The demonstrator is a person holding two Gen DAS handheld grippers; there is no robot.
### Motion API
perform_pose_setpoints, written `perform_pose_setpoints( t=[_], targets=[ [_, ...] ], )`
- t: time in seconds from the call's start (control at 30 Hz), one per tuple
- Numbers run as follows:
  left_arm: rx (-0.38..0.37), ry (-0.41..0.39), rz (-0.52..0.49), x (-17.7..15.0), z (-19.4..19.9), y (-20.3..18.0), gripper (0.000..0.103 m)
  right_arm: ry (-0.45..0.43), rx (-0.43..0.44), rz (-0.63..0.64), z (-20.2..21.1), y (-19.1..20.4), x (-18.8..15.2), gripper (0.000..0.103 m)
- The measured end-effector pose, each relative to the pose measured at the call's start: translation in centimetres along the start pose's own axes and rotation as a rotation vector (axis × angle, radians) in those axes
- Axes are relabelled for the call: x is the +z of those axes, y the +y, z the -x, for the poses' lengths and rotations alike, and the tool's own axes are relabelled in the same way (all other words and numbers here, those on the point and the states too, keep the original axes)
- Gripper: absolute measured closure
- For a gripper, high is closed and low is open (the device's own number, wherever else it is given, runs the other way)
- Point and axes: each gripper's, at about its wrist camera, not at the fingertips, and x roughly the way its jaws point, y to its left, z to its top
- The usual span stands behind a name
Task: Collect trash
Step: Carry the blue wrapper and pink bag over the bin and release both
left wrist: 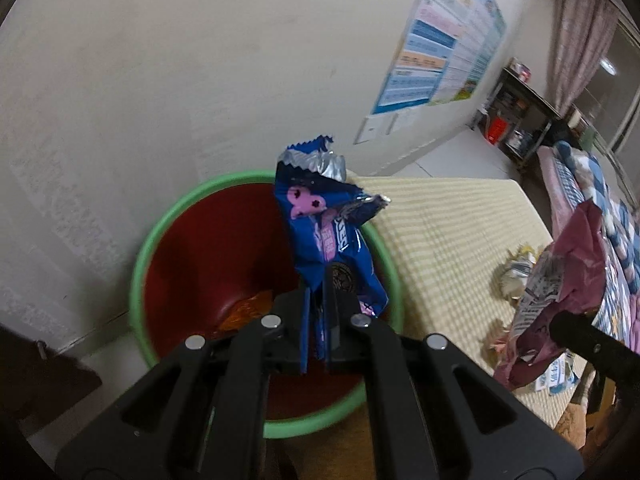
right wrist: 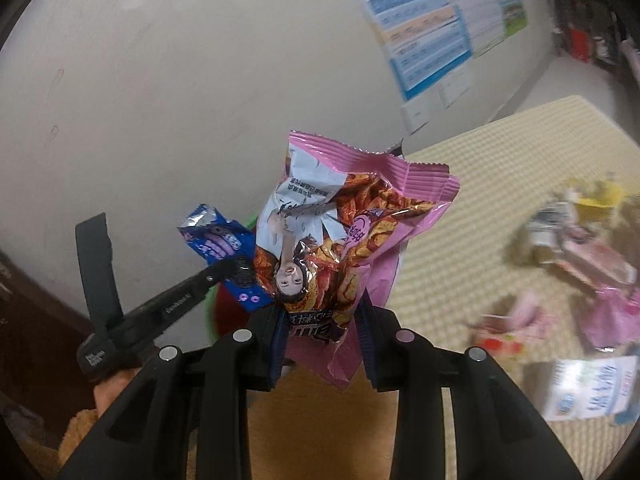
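Clamped between the pads of my left gripper (left wrist: 316, 312) is a blue cookie wrapper (left wrist: 324, 224), crumpled, with its torn silver end pointing up. It hangs over the open mouth of the bin (left wrist: 160, 232), which is red inside with a green rim and stands against the pale wall (left wrist: 160, 60). At the bottom of the bin I see something orange (left wrist: 248, 308), but I cannot tell what it is. My right gripper (right wrist: 324, 336) is grasping a pink snack bag (right wrist: 360, 220) by its lower part; the bag stands up between the two fingers and its print is upside down to my camera. From the right wrist view, the left gripper with its blue wrapper is just beside the pink bag, on the left of it, and only a small piece of the green rim shows behind them. To the right of the bin lies a surface covered with a yellow checked cloth (left wrist: 452, 232). More wrappers (right wrist: 588, 256) are scattered on it, blurred, and a white and blue packet (right wrist: 592, 392) lies near its front edge. A coloured poster (left wrist: 444, 36) hangs on the wall.
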Motion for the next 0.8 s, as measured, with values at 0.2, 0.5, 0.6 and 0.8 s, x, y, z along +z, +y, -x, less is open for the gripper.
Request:
perform_pose_setpoints(
  t=[0.2, 0.5, 0.6, 0.8],
  targets=[
    [0.058, 0.006, 0.061, -0.3, -0.1, 3.7, 0.099, 0.076, 0.026, 0.042, -3.8, 2.6, 1.4, 0.071],
    [0.076, 0.017, 0.114, -0.4, -0.5, 5.7, 0.099, 0.111, 0.031, 0.105, -7.4, 5.5, 3.5, 0.07],
    [0.073, 0.016, 0.119, -0.3, -0.5, 5.9, 0.099, 0.114, 0.014, 0.143, -7.9, 6.4, 3.6, 0.07],
    [0.069, 0.024, 0.119, -0.7, -0.7, 6.0, 0.099, 0.113, 0.018, 0.174, -8.1, 7.8, 2.7, 0.065]
  ],
)
